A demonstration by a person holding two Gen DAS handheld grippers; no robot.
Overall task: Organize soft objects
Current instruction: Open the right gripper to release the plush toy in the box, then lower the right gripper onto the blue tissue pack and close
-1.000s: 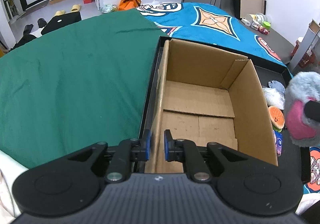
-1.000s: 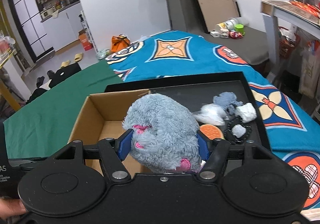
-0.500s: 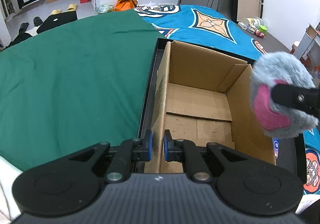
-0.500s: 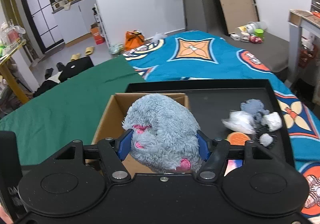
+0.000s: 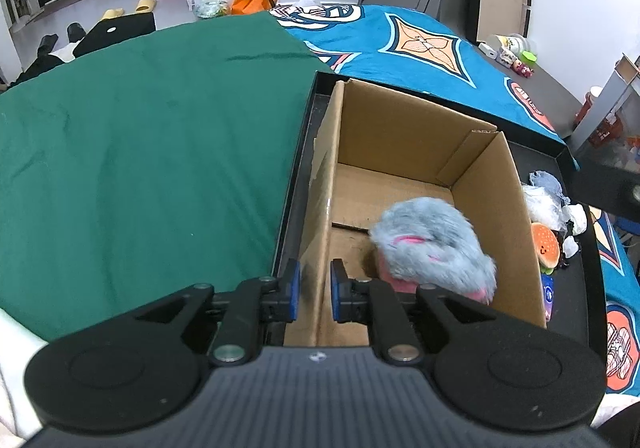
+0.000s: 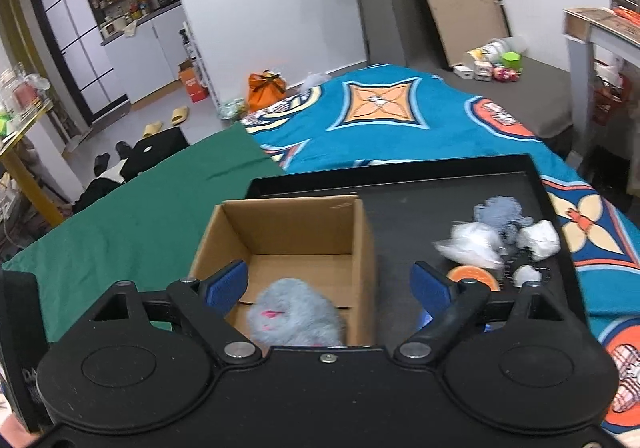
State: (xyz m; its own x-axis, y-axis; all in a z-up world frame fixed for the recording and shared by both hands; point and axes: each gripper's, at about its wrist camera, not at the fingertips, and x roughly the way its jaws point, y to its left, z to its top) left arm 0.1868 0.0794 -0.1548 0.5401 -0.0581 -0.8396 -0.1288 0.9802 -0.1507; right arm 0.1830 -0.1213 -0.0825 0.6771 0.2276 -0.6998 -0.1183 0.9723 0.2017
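A grey and pink plush (image 5: 432,244) lies inside the open cardboard box (image 5: 400,136), near its front right corner. My left gripper (image 5: 315,290) is shut on the box's left wall, one pad on each side of the cardboard. In the right wrist view my right gripper (image 6: 332,284) hovers above the box (image 6: 292,224), its jaws opening wide. The plush (image 6: 296,312) sits below them and touches neither pad. More soft things lie right of the box: an orange burger toy (image 6: 474,276), white lumps (image 6: 472,244) and a grey piece (image 6: 500,212).
The box stands in a black tray (image 6: 440,208) on a bed covered with a green cloth (image 5: 160,148) and a blue patterned cover (image 6: 400,128). Part of the right gripper's body (image 5: 608,188) juts in at the right edge of the left wrist view.
The right gripper carried the plush over the box, then let go; the plush dropped into the box. The left gripper kept its hold on the box wall.
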